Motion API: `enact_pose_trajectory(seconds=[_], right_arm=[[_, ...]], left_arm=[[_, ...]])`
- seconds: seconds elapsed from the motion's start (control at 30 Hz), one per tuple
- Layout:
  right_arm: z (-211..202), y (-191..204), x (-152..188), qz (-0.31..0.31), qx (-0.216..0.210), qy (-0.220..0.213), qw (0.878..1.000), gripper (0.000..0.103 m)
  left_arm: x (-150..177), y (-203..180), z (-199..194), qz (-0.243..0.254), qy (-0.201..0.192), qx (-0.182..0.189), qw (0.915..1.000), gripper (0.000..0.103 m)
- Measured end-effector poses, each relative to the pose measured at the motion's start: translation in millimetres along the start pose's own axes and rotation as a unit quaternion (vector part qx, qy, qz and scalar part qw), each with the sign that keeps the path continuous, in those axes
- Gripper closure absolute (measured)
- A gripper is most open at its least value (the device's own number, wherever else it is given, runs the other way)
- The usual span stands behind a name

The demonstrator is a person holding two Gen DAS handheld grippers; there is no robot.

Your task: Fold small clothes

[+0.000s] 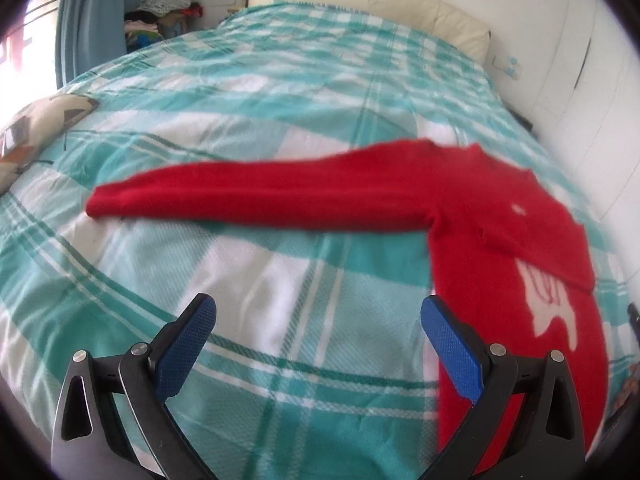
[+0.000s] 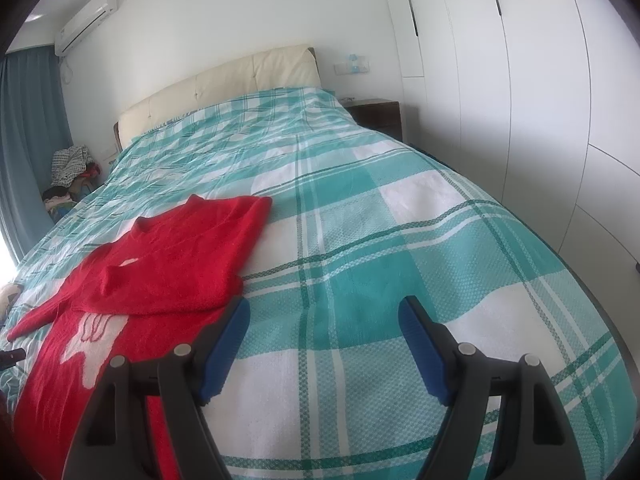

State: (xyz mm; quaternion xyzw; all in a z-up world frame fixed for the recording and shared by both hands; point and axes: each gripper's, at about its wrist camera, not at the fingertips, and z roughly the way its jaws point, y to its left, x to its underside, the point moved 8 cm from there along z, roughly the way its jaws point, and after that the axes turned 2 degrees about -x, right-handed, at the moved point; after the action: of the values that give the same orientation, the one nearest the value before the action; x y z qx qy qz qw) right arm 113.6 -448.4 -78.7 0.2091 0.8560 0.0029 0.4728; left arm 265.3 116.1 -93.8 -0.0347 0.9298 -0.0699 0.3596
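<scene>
Red sweater (image 1: 500, 216) half-folded on a plaid bedspread (image 1: 280, 264), no writing legible.

A white figure shows on its front; one sleeve lies folded across the chest, the other stretches flat sideways. The left gripper (image 1: 318, 312) and right gripper (image 2: 324, 316) hover spread apart, empty. Cream headboard (image 2: 224, 80), white wardrobe (image 2: 520, 80), blue curtain (image 2: 28, 120).

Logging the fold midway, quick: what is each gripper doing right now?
Left gripper: open, holding nothing, over the bedspread beside the red sweater.
Right gripper: open, holding nothing, just right of the sweater.
</scene>
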Motion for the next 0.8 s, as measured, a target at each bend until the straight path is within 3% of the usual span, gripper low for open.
enact_pose_trajectory(seconds=[0.1,0.2,0.27,0.4,0.47,0.57,0.6,0.63,0.73,0.8], right_arm=[[-0.7,-4.1,-2.4,0.016,-0.008,-0.002,1.000,0.027],[-2.1,-9.8,-4.8,0.038,-0.016,-0.005,0.999,0.027],[-3.3,-13.7,-6.2,0.052,-0.021,-0.007,0.998,0.027],[-2.0,-17.4,-6.5,0.070,-0.024,-0.005,0.997,0.027],[-0.8,-16.8,-5.4,0.070,-0.023,-0.003,0.997,0.027],[-1.2,-15.7,-4.2,0.064,-0.018,-0.002,0.998,0.027],[-1.1,-15.9,-3.9,0.063,-0.018,-0.002,0.998,0.027],[-1.5,-16.2,-3.8,0.063,-0.018,-0.003,0.998,0.027],[-2.3,-16.7,-4.8,0.068,-0.022,-0.005,0.997,0.027],[-3.3,-16.3,-5.9,0.071,-0.028,-0.007,0.997,0.027]], left_arm=[[-35.7,45.3,-10.5,-0.044,-0.012,-0.004,0.9989,0.000],[-55.1,111.6,2.0,-0.085,0.015,-0.059,0.9945,0.000],[-58.9,153.6,17.6,-0.111,0.042,-0.094,0.9885,0.001],[-56.6,195.5,49.7,-0.153,0.080,-0.091,0.9809,0.002],[-54.1,205.2,63.8,-0.163,0.091,-0.104,0.9769,0.008],[-52.1,203.0,78.8,-0.168,0.103,-0.102,0.9750,0.040],[-53.9,200.3,81.5,-0.164,0.105,-0.103,0.9755,0.070],[-56.5,198.1,82.5,-0.156,0.104,-0.112,0.9758,0.091],[-80.1,181.2,68.6,-0.121,0.077,-0.126,0.9815,0.094],[-105.1,153.4,47.5,-0.091,0.045,-0.110,0.9887,0.094]])
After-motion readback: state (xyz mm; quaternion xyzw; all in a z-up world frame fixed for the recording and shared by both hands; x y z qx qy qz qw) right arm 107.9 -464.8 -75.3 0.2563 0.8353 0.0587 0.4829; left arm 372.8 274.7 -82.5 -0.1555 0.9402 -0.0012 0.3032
